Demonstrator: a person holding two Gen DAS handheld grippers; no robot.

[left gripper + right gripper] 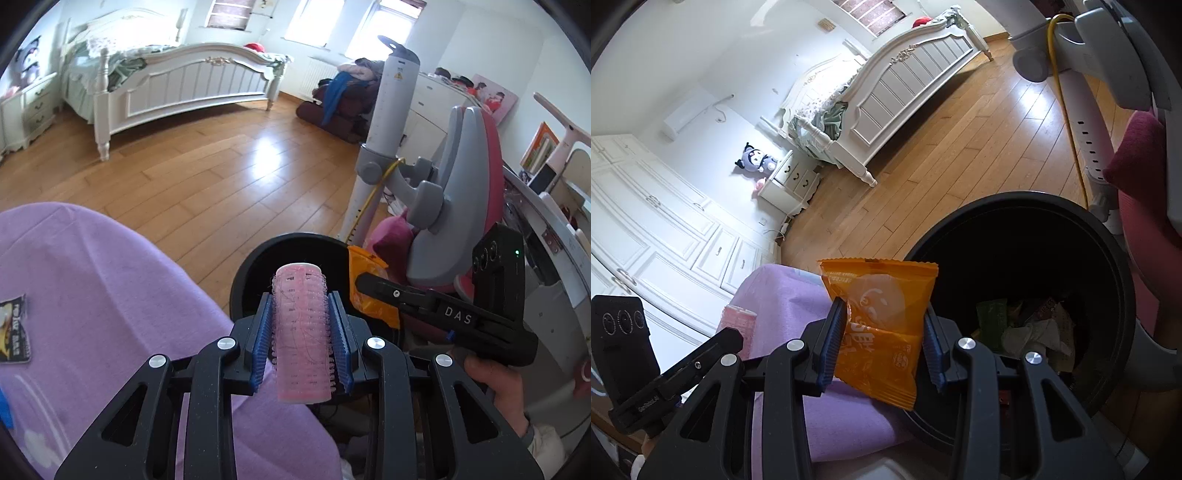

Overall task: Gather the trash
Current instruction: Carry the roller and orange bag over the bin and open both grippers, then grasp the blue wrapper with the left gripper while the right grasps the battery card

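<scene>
The left gripper (301, 332) had its blue pads clamped on a pink hair roller (301, 332), the roller standing lengthwise between the fingers, its far end out over the black trash bin (255, 266). Beside it, the right gripper (882, 343) was pinching an orange snack wrapper (882, 321) by its two side edges, jaws narrowed on it. The wrapper hung at the near rim of the bin, partly over the purple cloth (783, 295) that covers the table and partly over the bin's dark mouth (crumpled paper and green packaging already lay at the bottom). On the purple cloth, off to the left in the left wrist view, a torn dark packet (14, 328) lay flat. Past the bin stretched the wooden floor (207, 166) and a white bed (177, 85).
</scene>
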